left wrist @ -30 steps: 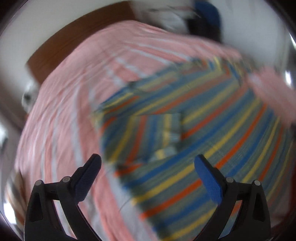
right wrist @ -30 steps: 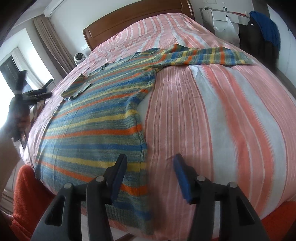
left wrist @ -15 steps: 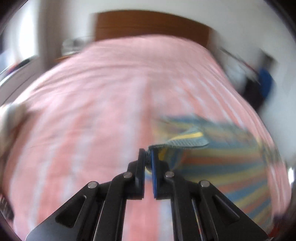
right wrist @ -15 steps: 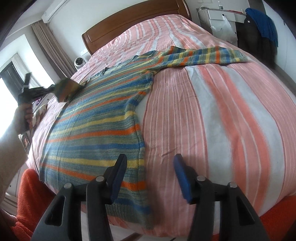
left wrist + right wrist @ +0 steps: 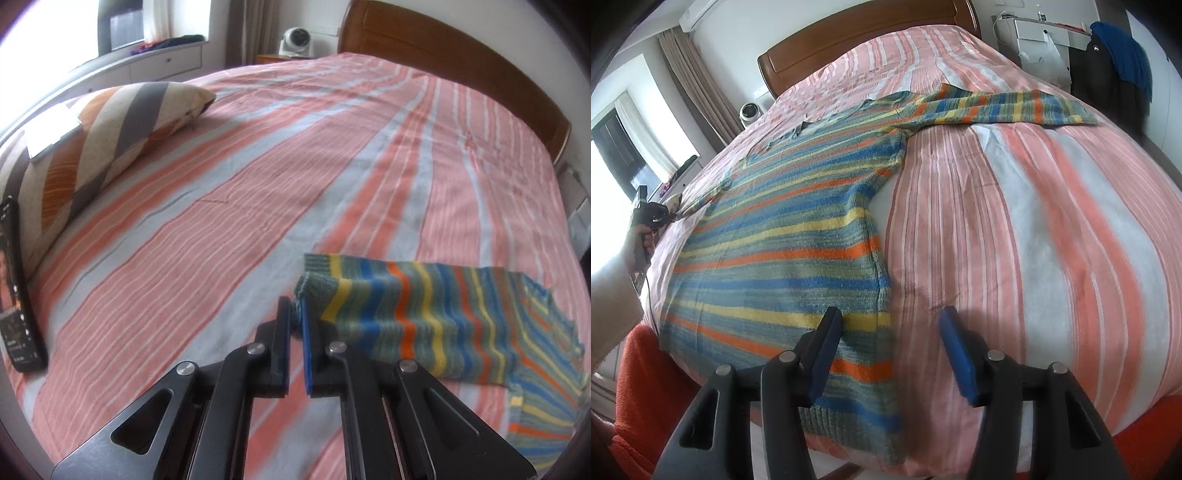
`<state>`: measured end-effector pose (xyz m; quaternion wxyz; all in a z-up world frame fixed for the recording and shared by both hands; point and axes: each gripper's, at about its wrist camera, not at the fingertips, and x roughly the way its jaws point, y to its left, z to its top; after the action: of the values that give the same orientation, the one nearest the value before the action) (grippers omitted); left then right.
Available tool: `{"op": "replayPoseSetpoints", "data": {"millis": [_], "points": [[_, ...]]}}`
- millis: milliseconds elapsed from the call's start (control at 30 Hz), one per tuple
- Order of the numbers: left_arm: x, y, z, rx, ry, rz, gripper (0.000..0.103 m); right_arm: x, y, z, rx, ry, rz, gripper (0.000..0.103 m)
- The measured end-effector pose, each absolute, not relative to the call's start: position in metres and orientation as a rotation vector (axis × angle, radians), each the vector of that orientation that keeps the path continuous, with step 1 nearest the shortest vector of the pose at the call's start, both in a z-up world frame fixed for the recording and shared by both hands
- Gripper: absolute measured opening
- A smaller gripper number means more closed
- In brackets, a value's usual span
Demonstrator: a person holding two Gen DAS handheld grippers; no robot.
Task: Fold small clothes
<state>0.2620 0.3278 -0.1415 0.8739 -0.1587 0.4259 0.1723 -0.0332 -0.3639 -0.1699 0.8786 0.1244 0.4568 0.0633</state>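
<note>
A striped knit sweater (image 5: 798, 229) in blue, orange, yellow and grey-green lies flat on the pink striped bed (image 5: 1052, 221). Its right sleeve (image 5: 1004, 107) stretches out to the right. My left gripper (image 5: 295, 325) is shut on the cuff of the left sleeve (image 5: 417, 321) and holds it out over the bed, away from the body. It also shows in the right wrist view (image 5: 659, 216) at the far left. My right gripper (image 5: 890, 354) is open and empty above the sweater's bottom right hem.
A striped pillow (image 5: 107, 125) lies at the bed's left side, a phone (image 5: 16, 291) leaning beside it. A wooden headboard (image 5: 461, 62) and a white nightstand device (image 5: 297, 40) stand behind. Shelves and dark clothes (image 5: 1108, 66) stand at the right. An orange cloth (image 5: 639, 398) hangs below the bed edge.
My left gripper closed on the left sleeve's cuff and pulled the sleeve outward to the left, off the sweater's body. My right gripper stayed open by the hem.
</note>
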Motion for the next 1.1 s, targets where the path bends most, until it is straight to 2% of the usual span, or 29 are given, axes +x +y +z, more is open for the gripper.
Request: {"op": "replayPoseSetpoints", "data": {"millis": [133, 167, 200, 267, 367, 467, 500, 700, 800, 833, 900, 933, 967, 1033, 1067, 1100], "points": [[0.253, 0.33, -0.151, -0.332, 0.93, 0.38, 0.011, -0.032, -0.362, -0.17, 0.249, 0.952, 0.134, 0.058], [0.246, 0.332, -0.151, -0.33, 0.927, 0.393, 0.029, -0.032, -0.363, -0.17, 0.249, 0.952, 0.137, 0.058], [0.235, 0.333, -0.148, -0.34, 0.917, 0.385, 0.052, -0.032, -0.363, -0.17, 0.251, 0.952, 0.141, 0.058], [0.21, 0.33, -0.137, -0.353, 0.872, 0.328, 0.067, -0.032, -0.367, -0.166, 0.266, 0.953, 0.151, 0.058], [0.164, 0.305, -0.118, -0.34, 0.871, 0.149, 0.068, -0.037, -0.379, -0.153, 0.28, 0.937, 0.139, 0.061], [0.108, 0.257, -0.114, -0.345, 0.946, -0.118, 0.085, -0.041, -0.391, -0.142, 0.278, 0.952, 0.144, 0.063], [0.094, 0.243, -0.116, -0.341, 0.971, -0.179, 0.086, -0.042, -0.392, -0.141, 0.282, 0.971, 0.159, 0.063], [0.037, 0.16, -0.159, -0.2, 1.124, -0.325, 0.085, -0.048, -0.38, -0.161, 0.328, 1.142, 0.282, 0.063], [0.028, 0.146, -0.167, -0.181, 1.124, -0.337, 0.081, -0.043, -0.373, -0.165, 0.29, 1.133, 0.273, 0.063], [0.027, 0.144, -0.169, -0.172, 1.128, -0.334, 0.078, -0.04, -0.371, -0.165, 0.284, 1.12, 0.271, 0.063], [0.02, 0.139, -0.17, -0.136, 1.144, -0.299, 0.058, -0.038, -0.366, -0.17, 0.266, 1.138, 0.271, 0.063], [0.017, 0.138, -0.17, -0.122, 1.15, -0.29, 0.054, -0.037, -0.363, -0.172, 0.257, 1.15, 0.28, 0.063], [0.014, 0.137, -0.169, -0.114, 1.157, -0.292, 0.046, -0.038, -0.358, -0.173, 0.245, 1.161, 0.297, 0.061], [0.008, 0.136, -0.17, -0.121, 1.175, -0.312, 0.032, -0.041, -0.346, -0.173, 0.212, 1.181, 0.346, 0.05], [0.008, 0.135, -0.173, -0.126, 1.182, -0.317, 0.02, -0.04, -0.343, -0.174, 0.196, 1.188, 0.354, 0.036], [0.008, 0.133, -0.177, -0.131, 1.19, -0.323, 0.006, -0.04, -0.339, -0.176, 0.176, 1.198, 0.357, 0.008]]}}
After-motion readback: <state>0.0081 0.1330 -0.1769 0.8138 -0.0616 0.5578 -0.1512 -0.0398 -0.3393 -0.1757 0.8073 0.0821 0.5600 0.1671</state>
